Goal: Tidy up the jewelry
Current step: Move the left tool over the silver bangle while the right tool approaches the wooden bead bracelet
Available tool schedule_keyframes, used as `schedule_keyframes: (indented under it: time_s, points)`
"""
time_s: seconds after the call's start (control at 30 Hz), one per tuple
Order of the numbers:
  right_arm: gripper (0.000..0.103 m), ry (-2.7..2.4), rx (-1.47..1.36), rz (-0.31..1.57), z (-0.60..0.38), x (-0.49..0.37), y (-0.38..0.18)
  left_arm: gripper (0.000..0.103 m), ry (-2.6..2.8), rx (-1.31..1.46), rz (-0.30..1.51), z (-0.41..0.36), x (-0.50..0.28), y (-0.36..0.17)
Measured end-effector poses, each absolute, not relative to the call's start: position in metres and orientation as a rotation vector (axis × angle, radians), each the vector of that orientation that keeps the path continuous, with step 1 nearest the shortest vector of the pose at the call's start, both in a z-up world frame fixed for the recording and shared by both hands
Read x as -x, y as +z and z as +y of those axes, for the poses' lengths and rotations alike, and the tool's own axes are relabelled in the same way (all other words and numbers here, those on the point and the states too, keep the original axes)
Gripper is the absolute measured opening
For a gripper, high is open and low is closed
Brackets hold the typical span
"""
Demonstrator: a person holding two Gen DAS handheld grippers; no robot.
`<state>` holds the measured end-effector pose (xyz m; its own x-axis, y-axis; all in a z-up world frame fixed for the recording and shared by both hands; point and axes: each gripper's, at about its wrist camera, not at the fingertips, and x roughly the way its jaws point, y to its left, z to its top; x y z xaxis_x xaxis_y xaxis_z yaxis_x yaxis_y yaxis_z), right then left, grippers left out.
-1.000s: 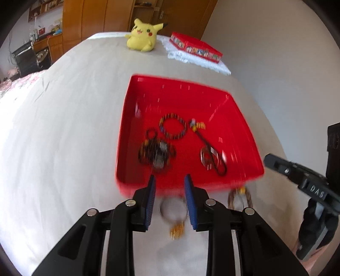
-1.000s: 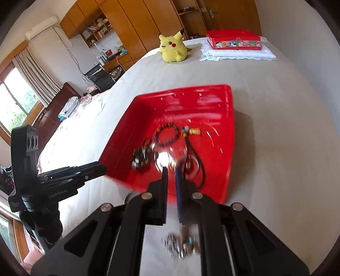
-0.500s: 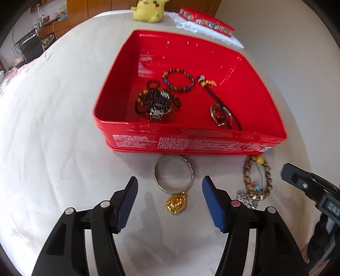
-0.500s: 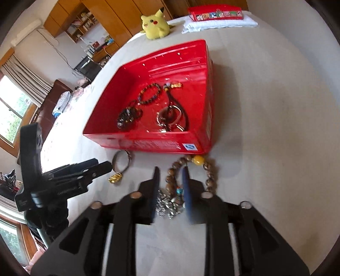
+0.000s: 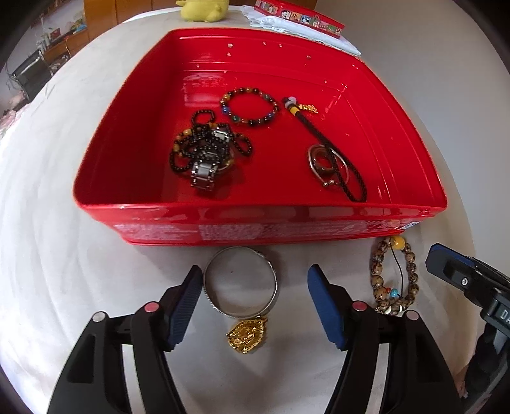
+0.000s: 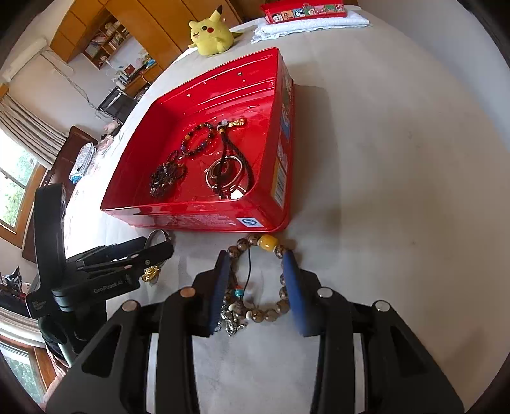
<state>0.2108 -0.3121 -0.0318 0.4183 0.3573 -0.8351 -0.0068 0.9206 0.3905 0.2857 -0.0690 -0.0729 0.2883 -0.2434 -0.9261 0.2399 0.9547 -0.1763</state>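
Note:
A red tray on the beige bed holds several pieces: a coloured bead bracelet, a dark bead tangle with a metal watch band and a black cord with rings. In front of it lie a silver bangle with a gold pendant, and a brown bead bracelet with a yellow bead. My left gripper is open around the bangle. My right gripper is open around the brown bracelet.
A yellow plush toy and a red box on a white cloth sit at the far end of the bed. Wooden cabinets and a window stand to the left. The left gripper's body shows beside the right one.
Both grippers came down from over the tray to the bed in front of it and opened wide, the left around the bangle, the right around the brown bracelet.

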Motion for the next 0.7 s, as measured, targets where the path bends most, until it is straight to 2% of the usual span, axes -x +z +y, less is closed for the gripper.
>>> schedule_keyframes:
  time_s: [0.2,0.3,0.37,0.43,0.57,0.63,0.7]
  points:
    - [0.035,0.241,-0.353,1.122,-0.312,-0.21,-0.033,0.065,-0.318,-0.024,1.233,-0.074,-0.287,-0.075]
    - [0.035,0.237,-0.357,1.122,-0.313,-0.209,-0.032,0.052,-0.292,-0.04,1.228,-0.075,-0.29,-0.075]
    - [0.037,0.234,-0.357,1.124,-0.313,-0.209,-0.033,0.049,-0.291,-0.043,1.226,-0.073,-0.291,-0.075]
    - [0.044,0.23,-0.357,1.129,-0.311,-0.209,-0.034,0.049,-0.294,-0.048,1.224,-0.069,-0.29,-0.075]
    - [0.048,0.231,-0.351,1.139,-0.307,-0.21,-0.037,0.049,-0.299,-0.051,1.218,-0.068,-0.292,-0.076]
    - [0.056,0.219,-0.339,1.144,-0.304,-0.211,-0.04,0.049,-0.311,-0.032,1.219,-0.068,-0.292,-0.075]
    - [0.059,0.212,-0.327,1.153,-0.301,-0.212,-0.043,0.049,-0.349,0.0,1.233,-0.066,-0.29,-0.071]
